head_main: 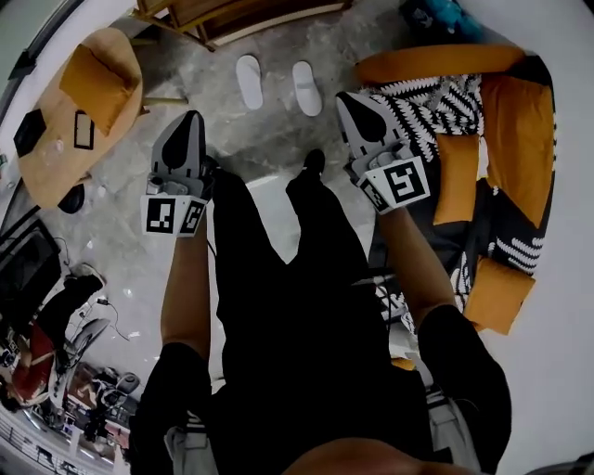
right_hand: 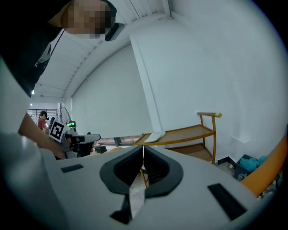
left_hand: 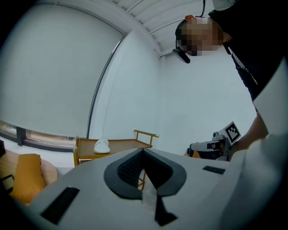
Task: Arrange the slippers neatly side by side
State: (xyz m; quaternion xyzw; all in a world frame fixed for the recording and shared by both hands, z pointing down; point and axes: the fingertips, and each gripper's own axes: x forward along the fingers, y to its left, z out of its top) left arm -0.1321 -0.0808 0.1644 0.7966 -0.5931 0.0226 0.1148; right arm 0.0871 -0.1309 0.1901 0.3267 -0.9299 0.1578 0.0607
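Two white slippers, the left slipper (head_main: 249, 81) and the right slipper (head_main: 307, 87), lie roughly parallel on the grey floor with a gap between them, ahead of my feet. My left gripper (head_main: 192, 117) is held in the air short of them and to the left, jaws shut on nothing. My right gripper (head_main: 344, 96) hovers just right of the right slipper, also shut and empty. In the gripper views, the left gripper (left_hand: 143, 151) and the right gripper (right_hand: 143, 147) both point level at a wooden cart. A white slipper (left_hand: 101, 145) (right_hand: 155, 136) lies on its top shelf.
The wooden cart (head_main: 237, 20) stands just behind the floor slippers. An orange sofa (head_main: 506, 121) with a black-and-white throw fills the right side. A wooden chair with an orange cushion (head_main: 93, 83) is at the left. Cables and clutter (head_main: 65, 343) lie at lower left.
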